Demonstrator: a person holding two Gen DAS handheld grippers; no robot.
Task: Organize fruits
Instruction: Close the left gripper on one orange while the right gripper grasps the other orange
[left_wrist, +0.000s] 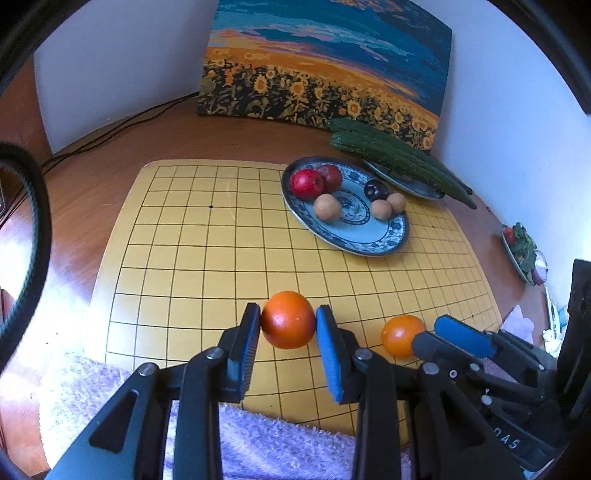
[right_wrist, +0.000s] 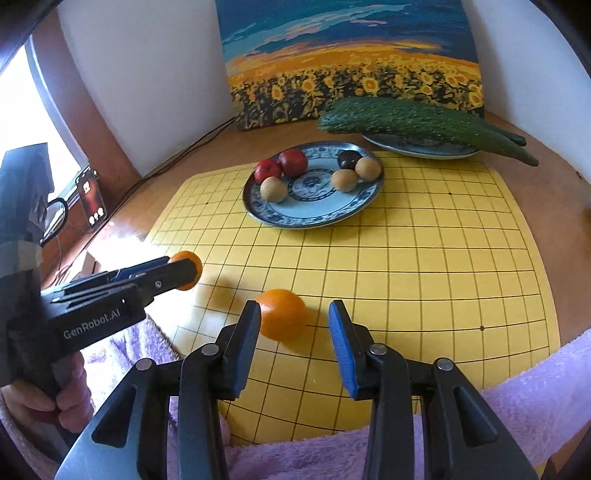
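My left gripper (left_wrist: 288, 325) is shut on an orange (left_wrist: 288, 319) over the near part of the yellow grid board (left_wrist: 207, 258); it also shows in the right wrist view (right_wrist: 184, 271). My right gripper (right_wrist: 294, 325) is open around a second orange (right_wrist: 281, 314), which lies on the board and touches the left finger only. That orange also shows in the left wrist view (left_wrist: 400, 334). A blue-patterned plate (right_wrist: 317, 212) at the far side holds two red fruits (right_wrist: 282, 166), three tan round fruits (right_wrist: 343, 180) and a dark plum (right_wrist: 348, 158).
A second plate (right_wrist: 417, 147) behind holds long green cucumbers (right_wrist: 413, 120). A sunflower painting (right_wrist: 351, 62) leans on the wall. A purple towel (right_wrist: 517, 398) covers the near edge. A phone (right_wrist: 92, 201) stands at the left. Cables (left_wrist: 110, 129) run along the far left.
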